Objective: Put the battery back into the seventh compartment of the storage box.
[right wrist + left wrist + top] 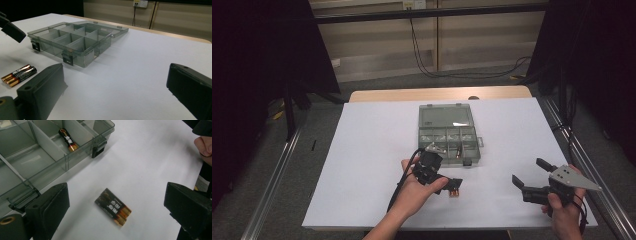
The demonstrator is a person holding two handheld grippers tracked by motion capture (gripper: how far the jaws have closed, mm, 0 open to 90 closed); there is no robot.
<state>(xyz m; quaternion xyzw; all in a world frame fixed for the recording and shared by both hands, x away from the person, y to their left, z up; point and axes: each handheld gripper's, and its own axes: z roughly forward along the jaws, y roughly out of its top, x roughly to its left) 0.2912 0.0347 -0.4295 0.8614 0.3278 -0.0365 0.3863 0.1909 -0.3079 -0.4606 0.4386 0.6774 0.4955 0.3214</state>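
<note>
Batteries [113,206] pair lying side by side on white sheet [372,150], just in front of compartment box [447,132] | your left gripper [117,202] jaws wide open above them, holding nothing | right gripper [532,177] open, empty, well apart | risk: you pinch both cells, one rolls free | left gripper view shows one battery [67,139] already in box, too small in high view

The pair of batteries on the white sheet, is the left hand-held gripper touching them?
Apart. The left gripper view shows the pair of batteries lying on the white sheet between the open jaws of the left hand-held gripper, with bare sheet on both sides.
</note>
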